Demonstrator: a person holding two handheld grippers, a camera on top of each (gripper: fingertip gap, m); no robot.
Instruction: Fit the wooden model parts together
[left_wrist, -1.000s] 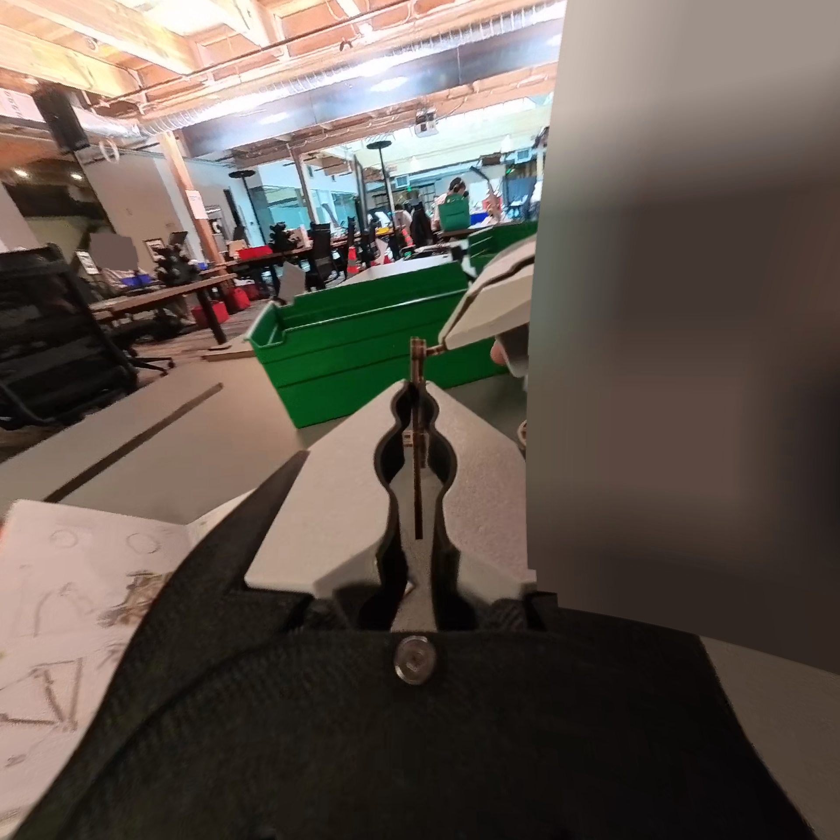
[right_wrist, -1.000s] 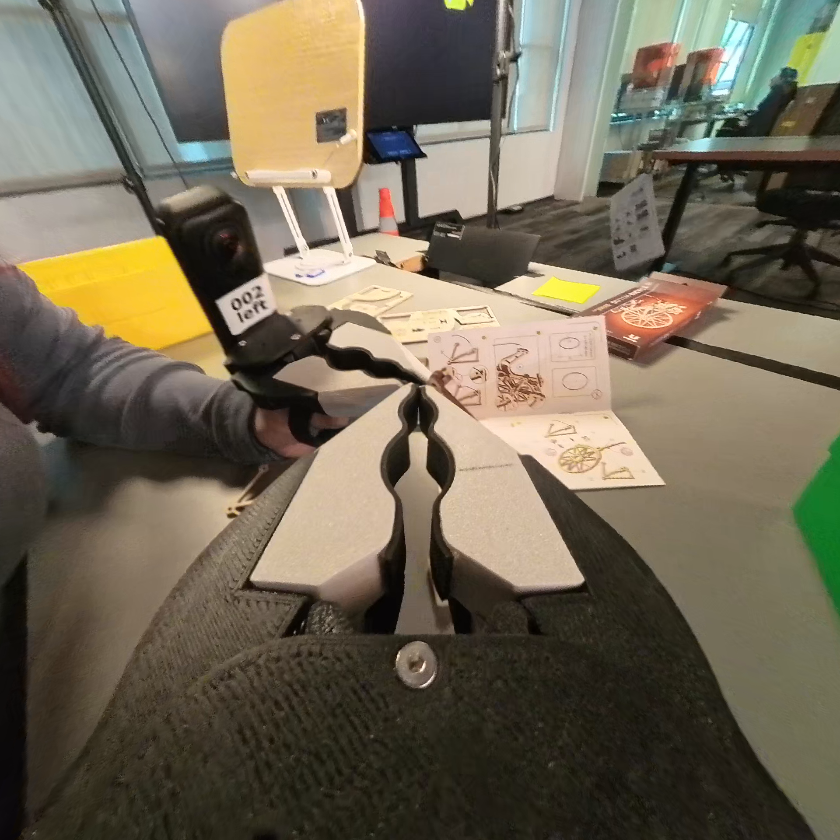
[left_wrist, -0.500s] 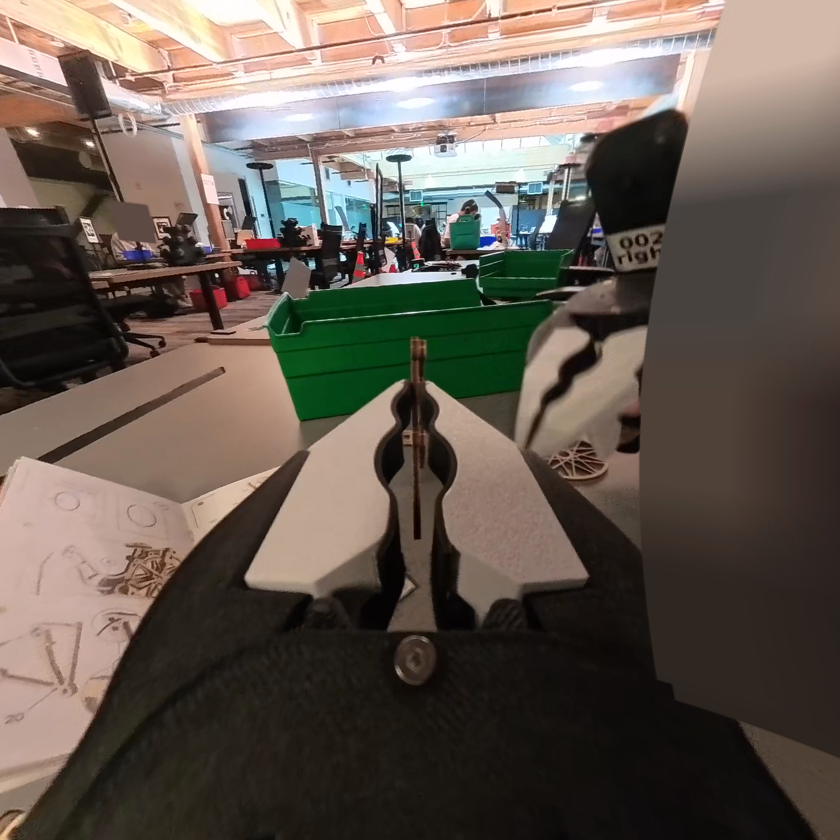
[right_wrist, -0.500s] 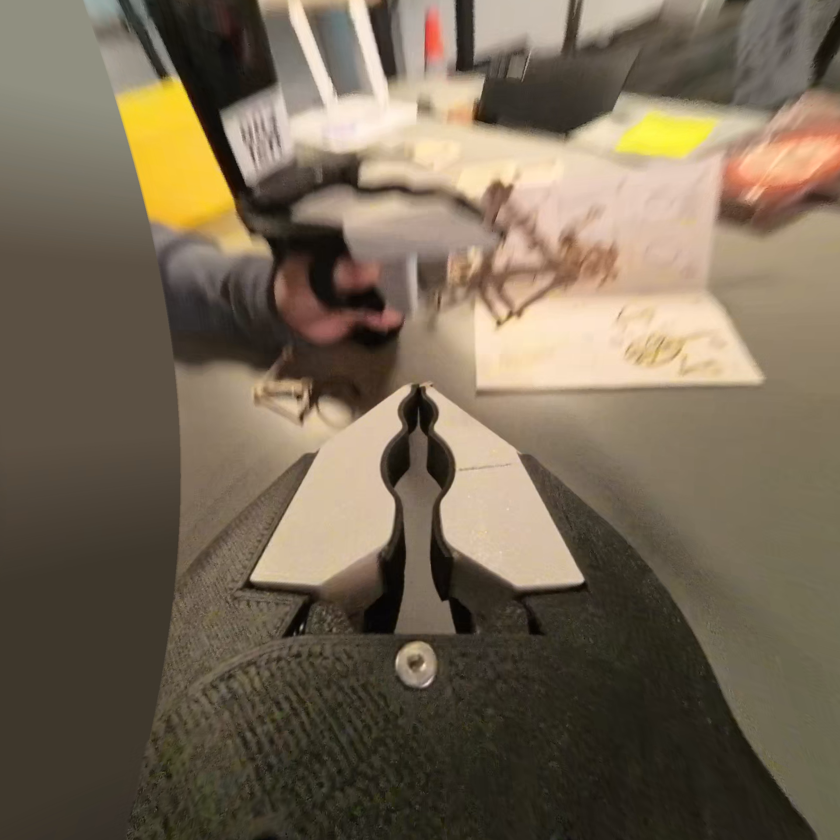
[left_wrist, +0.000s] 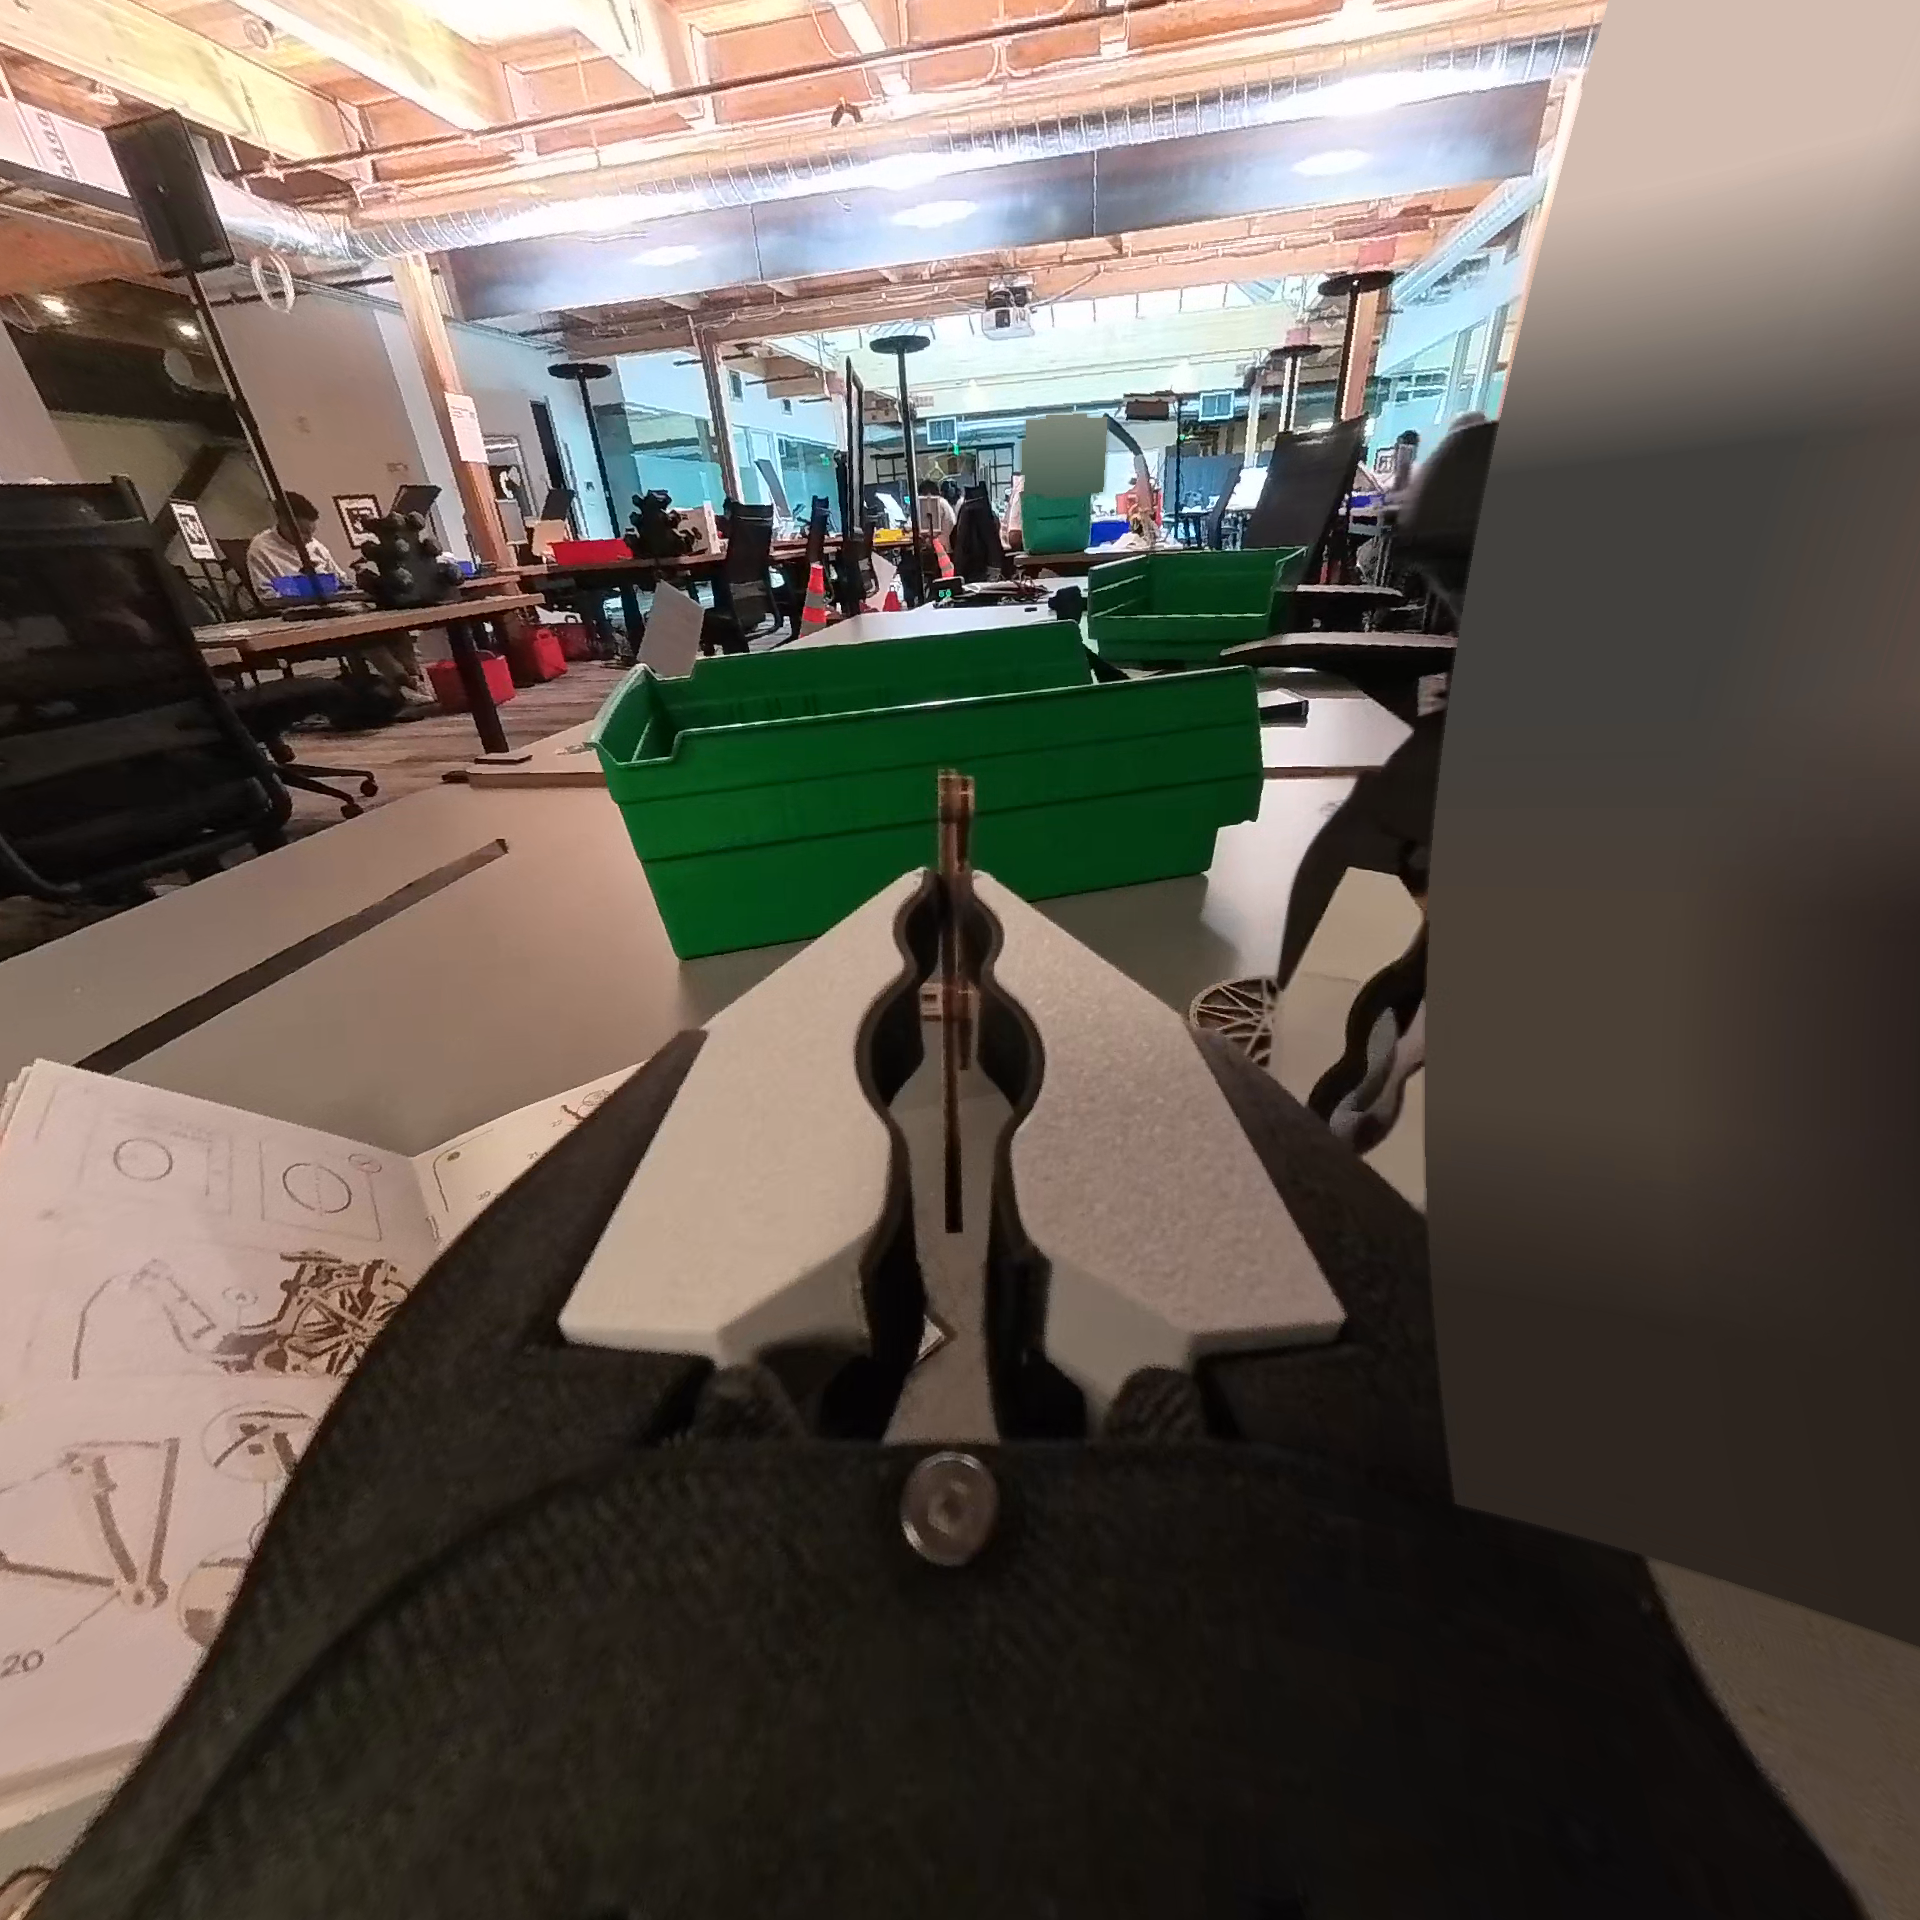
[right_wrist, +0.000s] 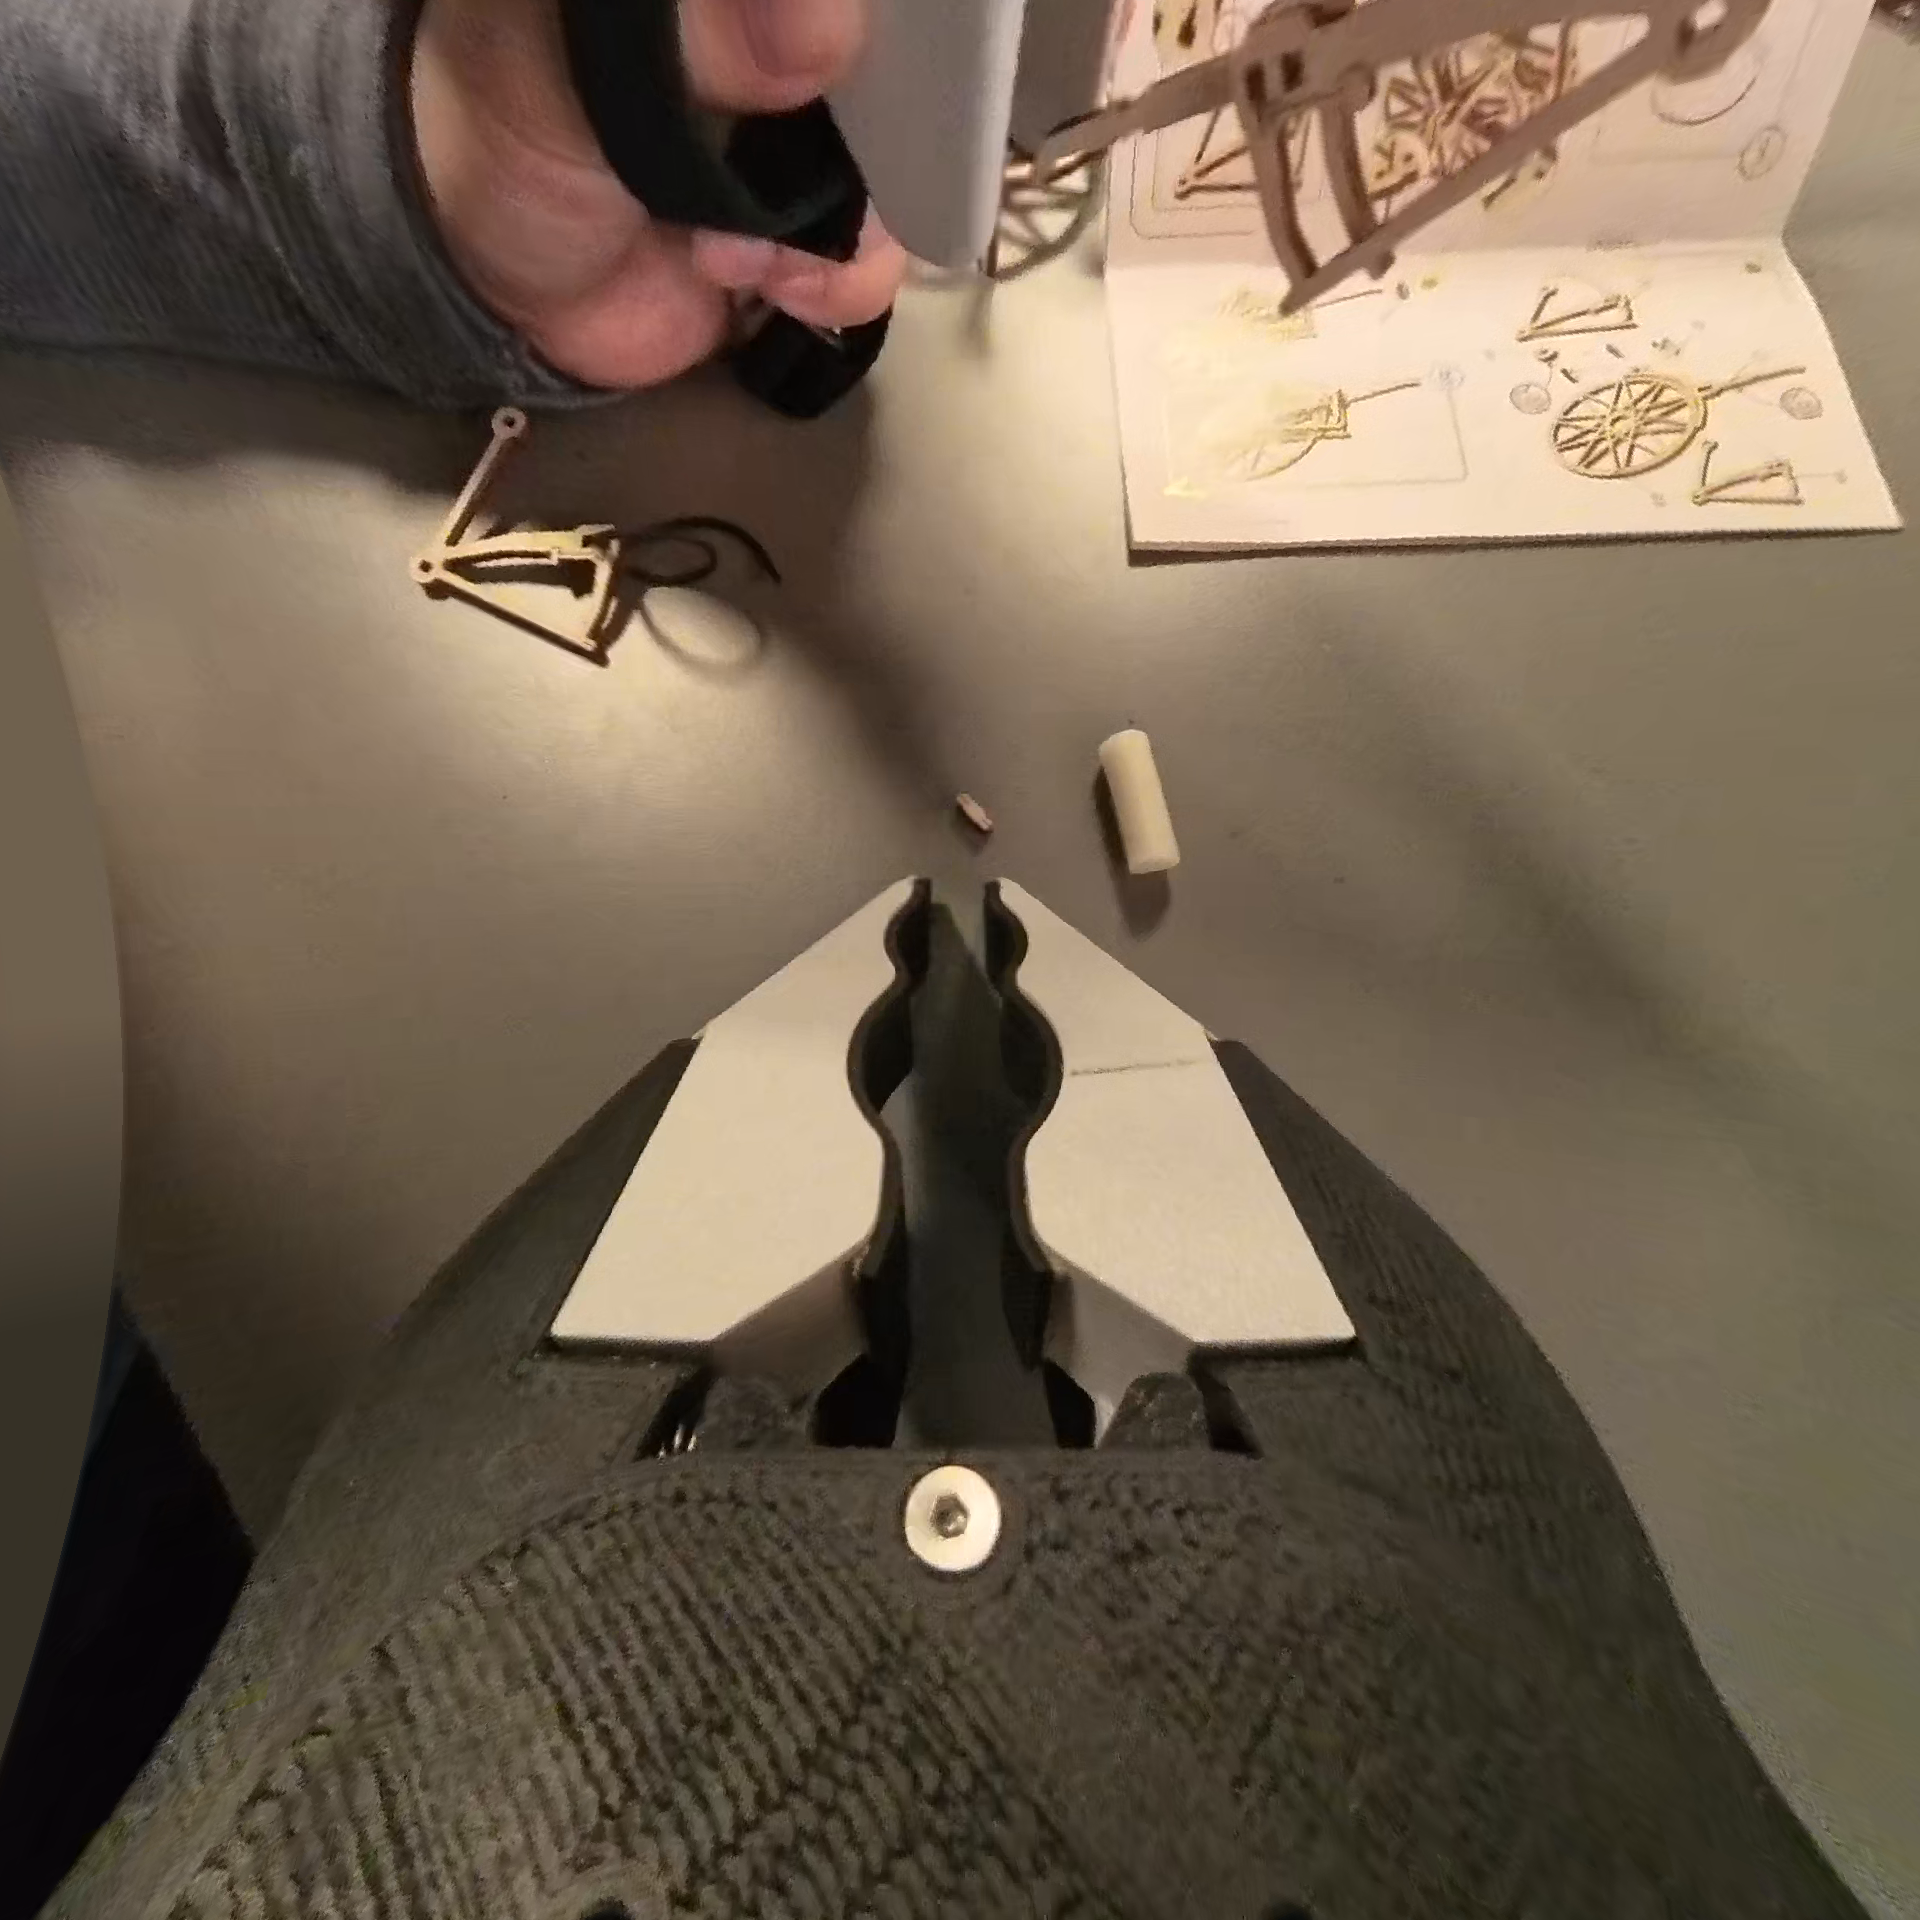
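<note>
My left gripper (left_wrist: 951, 883) is shut on a thin wooden model piece (left_wrist: 953, 831), seen edge-on and sticking up past the tips. In the right wrist view the same gripper (right_wrist: 935, 135), held by a hand (right_wrist: 623, 208), carries the wooden model frame (right_wrist: 1299, 156) above the booklet. My right gripper (right_wrist: 956, 885) points down at the table, jaws slightly apart and empty. A small wooden peg (right_wrist: 974, 811) lies just ahead of its tips. A white cylinder (right_wrist: 1138, 800) lies to the right of the peg. A triangular wooden part (right_wrist: 520, 561) lies at the left.
An open instruction booklet (right_wrist: 1507, 416) lies at the far right and shows in the left wrist view (left_wrist: 208, 1247). A black rubber band (right_wrist: 696, 551) lies by the triangular part. A green bin (left_wrist: 935, 790) stands ahead. A wooden wheel (left_wrist: 1236, 1013) lies beside the right gripper (left_wrist: 1361, 997). Some 12 centimetres of space lies between my two pairs of fingers.
My right gripper has swung down from the left gripper's model toward the table and opened a little. My left gripper still holds the wooden model.
</note>
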